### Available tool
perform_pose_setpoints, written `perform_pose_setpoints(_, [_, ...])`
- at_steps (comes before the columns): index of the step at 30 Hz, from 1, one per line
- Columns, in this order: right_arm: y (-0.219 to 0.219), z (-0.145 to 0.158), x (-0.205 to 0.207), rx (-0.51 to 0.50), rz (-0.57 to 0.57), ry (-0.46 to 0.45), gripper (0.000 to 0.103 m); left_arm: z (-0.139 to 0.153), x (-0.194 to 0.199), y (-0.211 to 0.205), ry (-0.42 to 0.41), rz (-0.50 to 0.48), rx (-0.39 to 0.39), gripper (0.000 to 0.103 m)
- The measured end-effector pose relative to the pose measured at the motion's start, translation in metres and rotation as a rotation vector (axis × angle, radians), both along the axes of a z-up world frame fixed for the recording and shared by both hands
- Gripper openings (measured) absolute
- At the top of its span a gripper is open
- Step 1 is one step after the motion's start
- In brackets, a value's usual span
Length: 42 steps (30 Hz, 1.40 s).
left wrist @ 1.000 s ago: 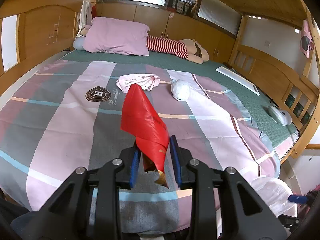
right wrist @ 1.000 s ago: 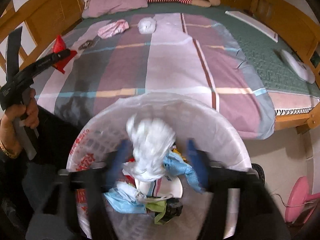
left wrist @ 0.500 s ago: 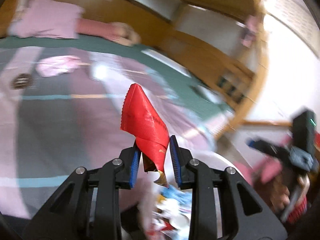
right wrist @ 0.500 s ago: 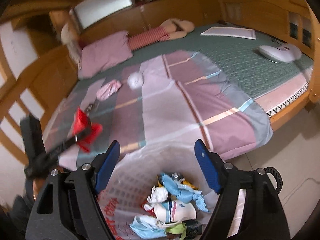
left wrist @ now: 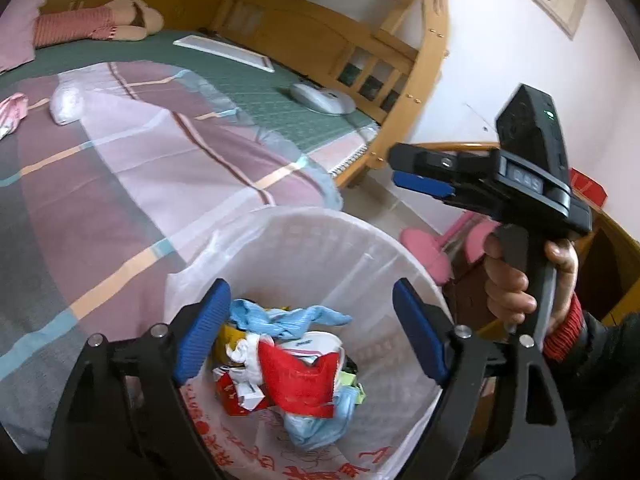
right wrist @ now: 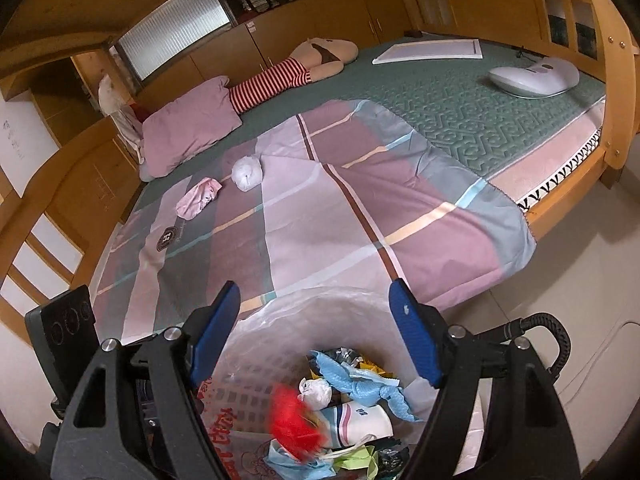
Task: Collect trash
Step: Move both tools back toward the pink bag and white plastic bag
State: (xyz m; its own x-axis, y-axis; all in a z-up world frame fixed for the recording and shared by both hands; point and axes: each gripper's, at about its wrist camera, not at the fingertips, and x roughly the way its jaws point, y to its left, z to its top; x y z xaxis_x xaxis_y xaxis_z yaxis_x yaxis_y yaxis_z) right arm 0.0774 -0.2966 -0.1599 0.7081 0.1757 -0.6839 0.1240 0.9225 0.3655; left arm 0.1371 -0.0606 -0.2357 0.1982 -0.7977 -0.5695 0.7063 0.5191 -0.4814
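At the far left of the left wrist view, two pieces of trash lie on the striped quilt [left wrist: 132,184]: a pink crumpled wrapper [left wrist: 12,114] at the frame edge and, just to its right, a white crumpled bag [left wrist: 66,106]. In the right wrist view the same pair sits near the pink pillow [right wrist: 192,130], the pink wrapper [right wrist: 199,197] beside the white bag [right wrist: 247,173], close together but apart. Moving right, the white bin [left wrist: 320,240], lined with a plastic bag, stands off the foot of the bed, below both tools. The left gripper [left wrist: 312,330] hangs over its mouth with its jaws opening, blue pads wide apart and nothing between them. The red wrapper [left wrist: 298,380] lies loose on the heap inside the bin, among a blue rag [left wrist: 292,318] and other scraps; in the right wrist view it shows as a red blur [right wrist: 294,420] beside a small white bag [right wrist: 316,392] and a striped paper cup [right wrist: 356,420]. Further right in the left wrist view, the right gripper [left wrist: 420,172] is seen side-on, held by a hand [left wrist: 520,280] with a red cuff; in its own view [right wrist: 316,344] its pads stand well apart over the bin's near rim [right wrist: 320,300], gripping nothing. On the green mattress at the far right rests a white oval appliance [right wrist: 534,73].
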Motion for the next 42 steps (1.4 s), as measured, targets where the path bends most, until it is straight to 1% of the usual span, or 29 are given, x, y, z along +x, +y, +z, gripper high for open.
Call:
perform_pose_setpoints(4, [0.004, -0.002, 0.001, 0.000, 0.005, 0.007, 0.076, -0.001, 0.008, 0.010, 0.009, 0.073, 0.006, 0.084])
perform_pose_setpoints(6, [0.006, -0.003, 0.002, -0.002, 0.008, 0.012, 0.076, 0.000, 0.013, 0.014, 0.005, 0.130, 0.019, 0.084])
perform_pose_setpoints(10, [0.010, -0.007, 0.003, -0.007, 0.016, 0.022, 0.076, 0.000, 0.026, 0.030, -0.003, 0.279, 0.031, 0.086])
perform_pose_setpoints(12, [0.012, -0.010, 0.005, -0.008, 0.017, 0.032, 0.076, 0.002, 0.033, 0.042, -0.014, 0.383, 0.036, 0.087])
perform_pose_setpoints(15, [0.017, -0.012, 0.008, -0.005, 0.023, 0.043, 0.076, 0.003, 0.040, 0.058, -0.017, 0.504, 0.033, 0.088])
perform_pose_setpoints(18, [0.025, -0.013, 0.012, -0.013, 0.036, 0.050, 0.076, 0.006, 0.043, 0.070, -0.036, 0.587, 0.041, 0.089])
perform_pose_setpoints(20, [0.033, -0.013, 0.015, -0.029, 0.055, 0.054, 0.076, 0.006, 0.045, 0.076, -0.033, 0.622, 0.037, 0.090])
perform_pose_setpoints(23, [0.043, -0.013, 0.020, -0.039, 0.074, 0.052, 0.076, 0.003, 0.049, 0.082, -0.001, 0.638, 0.031, 0.090])
perform_pose_setpoints(25, [0.049, -0.012, 0.023, -0.040, 0.087, 0.052, 0.076, 0.002, 0.050, 0.085, 0.002, 0.652, 0.037, 0.090])
perform_pose_setpoints(28, [0.056, -0.008, 0.024, -0.045, 0.105, 0.044, 0.076, 0.006, 0.046, 0.087, -0.051, 0.720, 0.079, 0.090])
perform_pose_setpoints(30, [0.058, -0.003, 0.023, -0.061, 0.110, 0.029, 0.076, 0.009, 0.042, 0.088, -0.098, 0.780, 0.125, 0.090])
perform_pose_setpoints(33, [0.058, -0.001, 0.022, -0.069, 0.114, 0.023, 0.076, 0.011, 0.039, 0.088, -0.135, 0.828, 0.172, 0.090])
perform_pose_setpoints(35, [0.056, -0.001, 0.022, -0.066, 0.109, 0.023, 0.076, 0.012, 0.039, 0.087, -0.148, 0.840, 0.196, 0.090])
perform_pose_setpoints(42, [0.059, -0.004, 0.026, -0.057, 0.113, 0.038, 0.076, 0.009, 0.042, 0.088, -0.128, 0.843, 0.217, 0.090])
